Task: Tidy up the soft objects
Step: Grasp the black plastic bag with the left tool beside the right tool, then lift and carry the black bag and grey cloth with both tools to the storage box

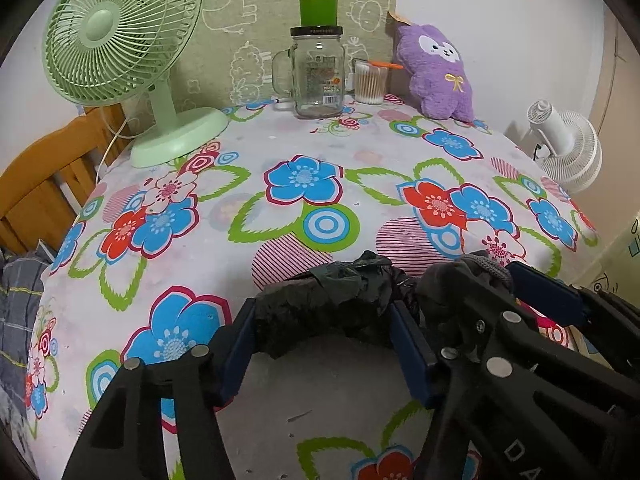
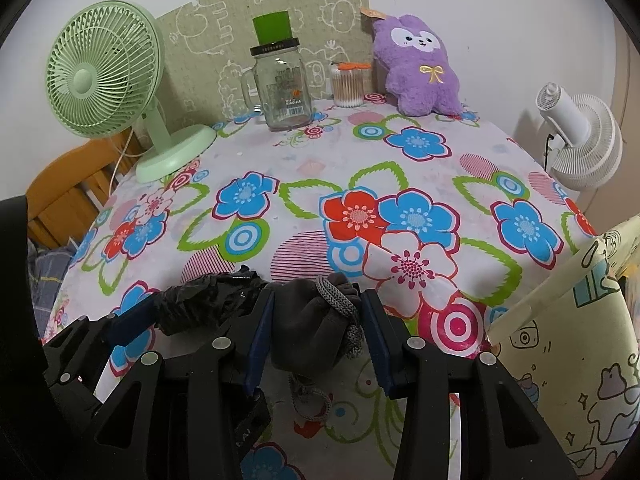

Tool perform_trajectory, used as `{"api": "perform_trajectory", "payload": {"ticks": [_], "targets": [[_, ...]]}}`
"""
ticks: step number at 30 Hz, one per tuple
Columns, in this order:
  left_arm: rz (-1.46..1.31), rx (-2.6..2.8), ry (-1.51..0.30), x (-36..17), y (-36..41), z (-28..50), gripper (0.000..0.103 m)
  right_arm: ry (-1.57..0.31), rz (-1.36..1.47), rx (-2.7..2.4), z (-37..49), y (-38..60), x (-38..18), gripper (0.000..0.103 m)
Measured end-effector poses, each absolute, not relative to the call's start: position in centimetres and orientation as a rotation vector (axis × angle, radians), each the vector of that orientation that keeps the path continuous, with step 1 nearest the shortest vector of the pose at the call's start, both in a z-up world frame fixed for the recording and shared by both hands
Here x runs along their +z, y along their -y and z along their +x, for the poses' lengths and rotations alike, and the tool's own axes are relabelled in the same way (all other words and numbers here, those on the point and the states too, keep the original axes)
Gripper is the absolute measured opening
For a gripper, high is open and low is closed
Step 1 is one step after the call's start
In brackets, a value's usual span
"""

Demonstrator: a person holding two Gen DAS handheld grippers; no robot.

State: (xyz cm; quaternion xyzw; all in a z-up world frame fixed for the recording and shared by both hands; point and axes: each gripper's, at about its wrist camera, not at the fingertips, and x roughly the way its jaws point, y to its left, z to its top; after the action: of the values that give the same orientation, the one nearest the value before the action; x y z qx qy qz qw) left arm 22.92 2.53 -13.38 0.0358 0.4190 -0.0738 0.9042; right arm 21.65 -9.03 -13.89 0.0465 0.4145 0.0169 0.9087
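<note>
A crumpled black plastic bag (image 1: 332, 300) lies on the floral tablecloth (image 1: 304, 216) near its front edge. It fills the gap in my left gripper (image 1: 322, 314), and both blue pads (image 1: 240, 340) touch it. Just to its right is a dark grey fleece bundle (image 2: 312, 328) with a knitted grey cord (image 2: 340, 300). My right gripper (image 2: 318, 332) is shut on that bundle; the left wrist view shows this gripper (image 1: 500, 292) too. The two grippers stand side by side, almost touching. A purple plush toy (image 2: 420, 68) leans on the wall at the back right.
At the back stand a green desk fan (image 1: 120, 36), a glass mug jar (image 1: 318, 76) with a green cup on top, and a tub of cotton swabs (image 1: 370, 84). A white fan (image 2: 580, 140) and a yellow cartoon-print container (image 2: 560, 340) are at the right. A wooden chair (image 1: 44, 176) is left.
</note>
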Motion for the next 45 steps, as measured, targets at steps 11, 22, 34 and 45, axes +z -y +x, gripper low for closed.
{"api": "perform_trajectory", "payload": {"ticks": [11, 22, 34, 45], "targets": [[0.095, -0.105, -0.837, -12.2, -2.9, 21.1, 0.064, -0.848, 0.091, 0.068, 20.7, 8.7, -13.3, 0.047], [0.066, -0.082, -0.825, -11.3, -3.1, 18.5, 0.064, -0.833, 0.069, 0.093, 18.5, 8.4, -12.1, 0.047], [0.034, -0.044, -0.828, -9.9, -3.2, 15.5, 0.064, -0.806, 0.055, 0.134, 15.6, 8.3, -10.4, 0.047], [0.030, -0.028, -0.780, -7.7, -3.3, 12.3, 0.064, -0.749, 0.026, 0.171, 12.5, 8.1, -8.0, 0.047]]}}
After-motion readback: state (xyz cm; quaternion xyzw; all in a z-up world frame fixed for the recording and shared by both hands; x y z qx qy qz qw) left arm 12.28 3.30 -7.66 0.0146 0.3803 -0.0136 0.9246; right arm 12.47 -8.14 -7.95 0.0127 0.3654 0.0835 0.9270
